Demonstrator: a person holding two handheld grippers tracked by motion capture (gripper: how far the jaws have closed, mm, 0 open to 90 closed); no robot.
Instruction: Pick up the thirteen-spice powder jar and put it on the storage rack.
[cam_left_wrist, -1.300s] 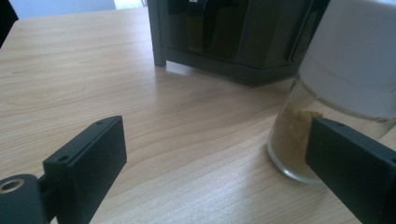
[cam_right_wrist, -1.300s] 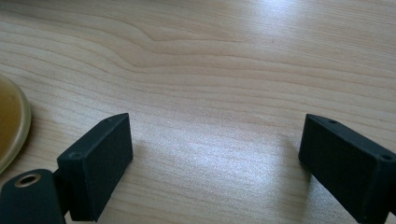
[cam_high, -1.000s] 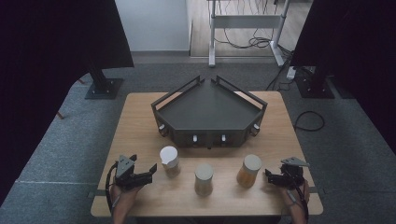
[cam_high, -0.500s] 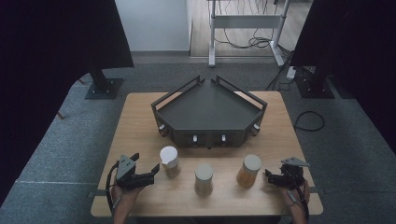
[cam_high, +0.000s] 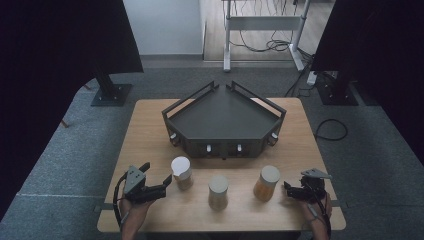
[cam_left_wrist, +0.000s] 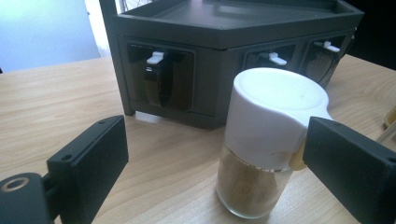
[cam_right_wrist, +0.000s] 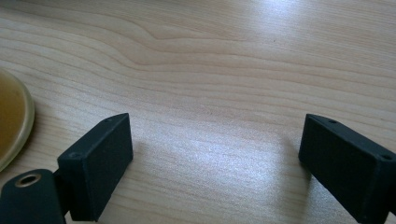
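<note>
Three spice jars stand in a row on the wooden table (cam_high: 150, 130): a white-lidded jar (cam_high: 181, 172) of brown powder, a grey-lidded jar (cam_high: 218, 191) and a tan-lidded jar (cam_high: 266, 182). My left gripper (cam_high: 166, 181) lies just left of the white-lidded jar. In the left gripper view it (cam_left_wrist: 217, 140) is open, and the white-lidded jar (cam_left_wrist: 271, 140) stands between the jaws, close to the right one and well clear of the left. My right gripper (cam_high: 287, 188) rests right of the tan-lidded jar. It (cam_right_wrist: 215, 140) is open over bare wood, with that jar's edge (cam_right_wrist: 11, 116) at the far left.
A dark angular rack (cam_high: 225, 120) with raised rails sits behind the jars mid-table. Its front face (cam_left_wrist: 210, 88) has recessed slots with small white levers. Stands and cables are on the floor beyond the table.
</note>
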